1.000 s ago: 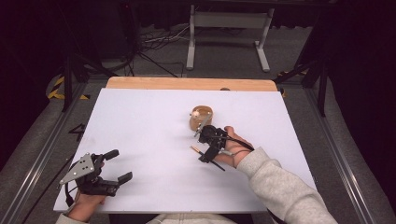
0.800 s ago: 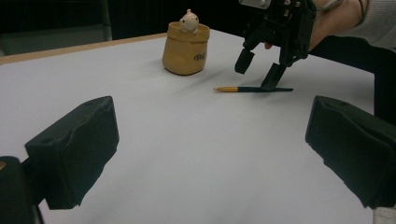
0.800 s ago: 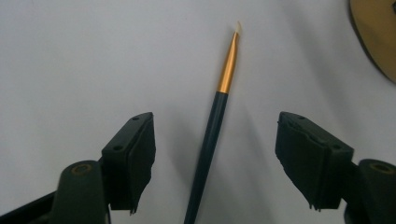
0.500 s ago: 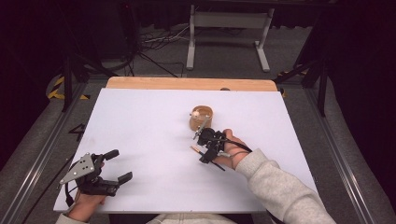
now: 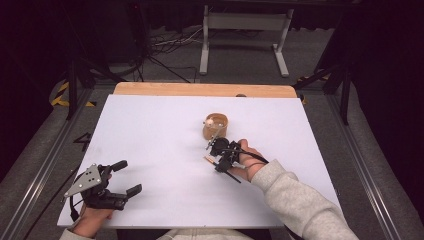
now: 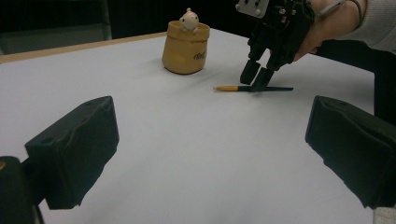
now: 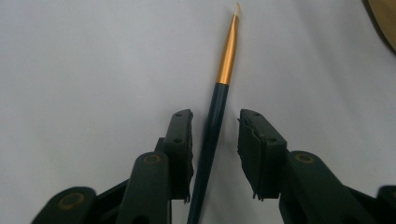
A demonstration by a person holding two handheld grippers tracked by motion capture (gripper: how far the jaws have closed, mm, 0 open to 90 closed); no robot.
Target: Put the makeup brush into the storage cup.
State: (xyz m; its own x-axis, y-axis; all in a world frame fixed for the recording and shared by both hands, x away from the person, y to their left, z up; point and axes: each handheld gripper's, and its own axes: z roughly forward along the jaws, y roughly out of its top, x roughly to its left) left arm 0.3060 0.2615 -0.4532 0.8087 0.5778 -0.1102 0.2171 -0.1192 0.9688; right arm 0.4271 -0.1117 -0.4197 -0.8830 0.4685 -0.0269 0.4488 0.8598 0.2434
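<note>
A paintbrush (image 7: 229, 51) with a dark handle, gold ferrule and pale tip lies flat on the white table (image 5: 150, 130). My right gripper (image 7: 215, 126) points down over it with the handle between its jaws. The jaws have just been closing, and a gap still shows beside the right pad. From the left gripper view the brush (image 6: 231, 87) lies under that right gripper (image 6: 256, 80). Just beyond stands a tan cup (image 5: 215, 126) with a small white figure in it. My left gripper (image 5: 128, 177) rests near the front left corner, open, with nothing between its jaws.
A wooden strip (image 5: 200, 90) runs along the table's far edge. Beyond it are a metal stand (image 5: 245, 22) and cables on the dark floor. Bare white surface spreads between the two hands.
The right gripper's jaws have narrowed around the brush handle. Both hands, the brush and the cup have stayed where they were.
</note>
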